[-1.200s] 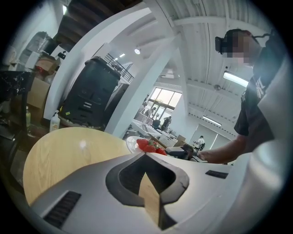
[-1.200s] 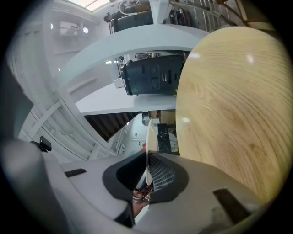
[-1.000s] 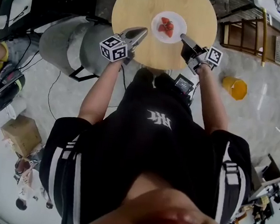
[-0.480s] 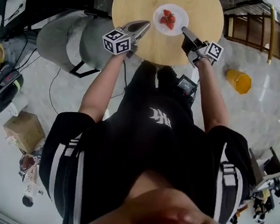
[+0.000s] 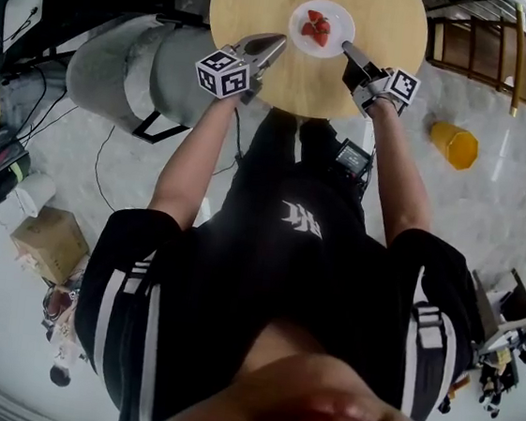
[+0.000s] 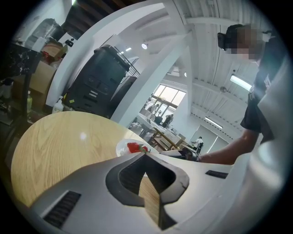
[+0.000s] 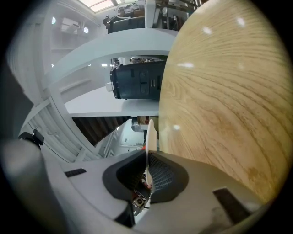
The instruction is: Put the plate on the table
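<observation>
A white plate (image 5: pixel 338 15) with strawberries (image 5: pixel 314 28) lies over the middle of the round wooden table (image 5: pixel 258 1). My right gripper (image 5: pixel 347 47) is shut on its near right rim; in the right gripper view the plate (image 7: pixel 149 132) runs edge-on between the jaws, close along the table top (image 7: pixel 219 105). Whether it rests on the wood I cannot tell. My left gripper (image 5: pixel 280 40) is shut and empty, hovering over the table left of the plate. From the left gripper view the plate (image 6: pixel 123 147) and a strawberry (image 6: pixel 135 147) show just beyond the closed tips.
A grey chair (image 5: pixel 119 66) stands left of the table. A wooden frame (image 5: pixel 479 50) and an orange object (image 5: pixel 455 144) are on the floor to the right. A cardboard box (image 5: pixel 47 242) sits at lower left. A person's arm (image 6: pixel 238 146) reaches in at right.
The table, the plate and both grippers have slid up in the head view as the camera shifted. The right gripper keeps its hold on the plate's rim; the left stays shut.
</observation>
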`<state>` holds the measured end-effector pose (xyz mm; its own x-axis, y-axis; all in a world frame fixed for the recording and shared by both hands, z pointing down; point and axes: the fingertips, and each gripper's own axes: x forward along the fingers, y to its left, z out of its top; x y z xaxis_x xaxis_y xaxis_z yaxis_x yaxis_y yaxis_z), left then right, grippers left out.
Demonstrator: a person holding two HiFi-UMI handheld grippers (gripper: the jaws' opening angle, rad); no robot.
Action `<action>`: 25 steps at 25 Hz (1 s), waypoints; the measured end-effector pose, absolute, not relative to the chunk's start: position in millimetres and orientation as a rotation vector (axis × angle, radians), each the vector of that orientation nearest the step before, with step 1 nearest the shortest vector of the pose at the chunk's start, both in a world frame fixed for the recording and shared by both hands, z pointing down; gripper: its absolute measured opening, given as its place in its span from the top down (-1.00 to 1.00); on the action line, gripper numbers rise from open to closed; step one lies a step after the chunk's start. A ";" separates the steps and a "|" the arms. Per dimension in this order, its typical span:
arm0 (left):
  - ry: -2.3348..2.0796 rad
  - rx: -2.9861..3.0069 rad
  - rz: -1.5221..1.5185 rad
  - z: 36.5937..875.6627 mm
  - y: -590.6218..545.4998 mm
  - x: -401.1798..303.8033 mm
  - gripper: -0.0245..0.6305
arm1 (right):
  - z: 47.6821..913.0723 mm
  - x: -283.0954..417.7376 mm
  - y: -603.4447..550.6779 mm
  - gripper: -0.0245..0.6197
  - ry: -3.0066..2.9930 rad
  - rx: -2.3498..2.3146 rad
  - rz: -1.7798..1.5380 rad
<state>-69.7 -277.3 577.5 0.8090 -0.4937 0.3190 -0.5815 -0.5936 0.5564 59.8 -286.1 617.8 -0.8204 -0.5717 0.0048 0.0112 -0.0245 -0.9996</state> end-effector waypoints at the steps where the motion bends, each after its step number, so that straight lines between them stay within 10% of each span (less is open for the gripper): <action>1: -0.787 2.323 0.171 577.9 -277.4 -70.0 0.92 | 619.6 59.7 -286.6 0.87 1.846 -0.594 -1.898; 25: -0.779 2.272 0.191 607.1 -274.6 -75.2 0.92 | 659.4 53.3 -284.7 0.87 1.890 -0.725 -1.967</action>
